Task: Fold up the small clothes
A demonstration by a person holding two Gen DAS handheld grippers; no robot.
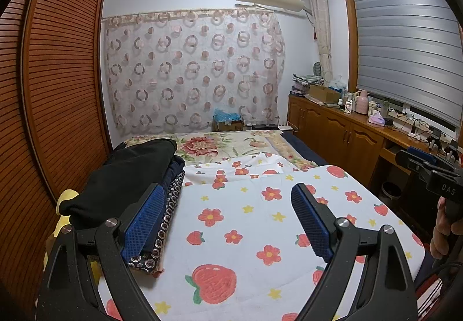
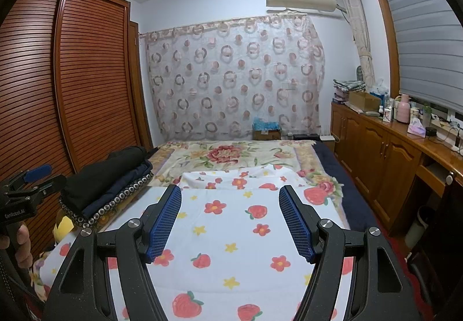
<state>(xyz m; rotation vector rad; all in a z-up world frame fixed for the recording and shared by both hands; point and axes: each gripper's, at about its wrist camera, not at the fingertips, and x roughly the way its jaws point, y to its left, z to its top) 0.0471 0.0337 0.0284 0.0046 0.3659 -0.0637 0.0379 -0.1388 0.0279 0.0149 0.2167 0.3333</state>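
Note:
A white cloth printed with strawberries and flowers point(image 1: 246, 234) point(image 2: 231, 237) lies flat across the bed, with a rumpled part of the same print point(image 1: 240, 166) behind it. My left gripper point(image 1: 228, 191) hovers open above the cloth's left half, nothing between its blue pads point(image 1: 144, 222). My right gripper point(image 2: 230, 191) is also open and empty over the cloth. Each gripper shows at the edge of the other's view: the right gripper point(image 1: 422, 160), the left gripper point(image 2: 34, 179), each held by a hand. A stack of folded clothes point(image 1: 124, 176) point(image 2: 110, 176), black on top, sits left of the cloth.
A floral blanket point(image 2: 225, 154) covers the far half of the bed. A slatted wooden wardrobe point(image 1: 63, 75) stands close on the left. Wooden cabinets point(image 2: 376, 147) with bottles and boxes run along the right, and a small bin point(image 2: 419, 225) sits on the floor beside them.

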